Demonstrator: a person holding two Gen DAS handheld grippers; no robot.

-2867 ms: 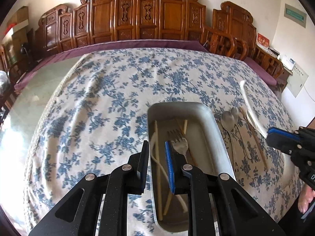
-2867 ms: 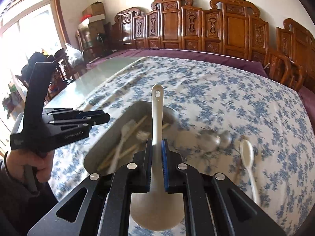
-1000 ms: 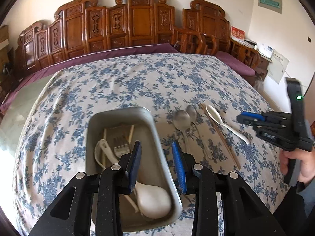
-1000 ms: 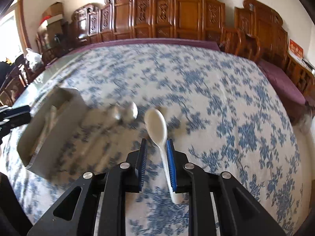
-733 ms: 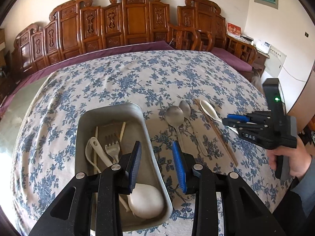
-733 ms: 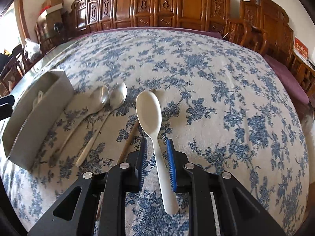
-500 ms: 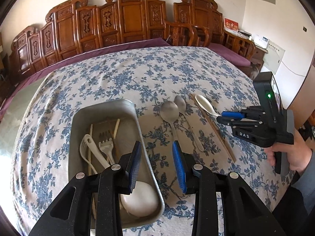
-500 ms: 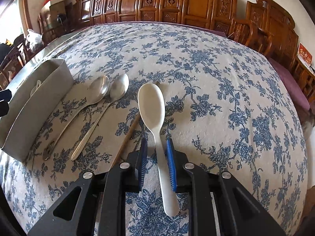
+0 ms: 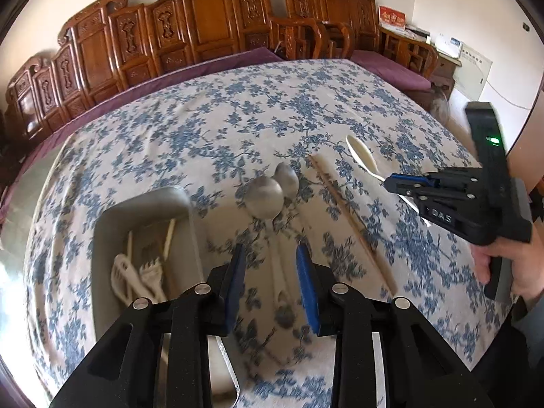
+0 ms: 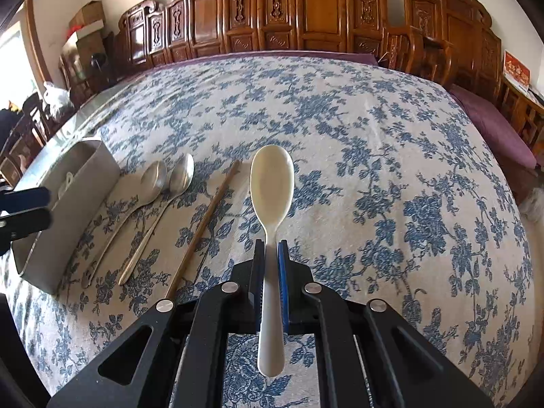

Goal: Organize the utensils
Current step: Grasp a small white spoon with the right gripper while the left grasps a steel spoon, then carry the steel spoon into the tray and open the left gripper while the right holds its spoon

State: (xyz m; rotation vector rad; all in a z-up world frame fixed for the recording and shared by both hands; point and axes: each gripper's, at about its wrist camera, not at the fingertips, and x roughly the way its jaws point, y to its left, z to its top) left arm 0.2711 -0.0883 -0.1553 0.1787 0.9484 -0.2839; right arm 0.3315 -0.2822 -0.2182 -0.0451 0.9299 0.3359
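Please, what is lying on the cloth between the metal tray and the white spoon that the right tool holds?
In the right wrist view, two metal spoons and a chopstick lie between the tray and the white spoon.

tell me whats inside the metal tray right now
In the metal tray lie a white slotted utensil, a white fork and pale chopsticks. The left gripper covers the tray's near end, so anything there is hidden.

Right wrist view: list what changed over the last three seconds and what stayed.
The right hand-held gripper dropped the large white ladle into the metal tray, swung right and closed on the white spoon. The left hand-held gripper opened and shifted right, above the two metal spoons. Those spoons and the chopstick stayed on the tablecloth.
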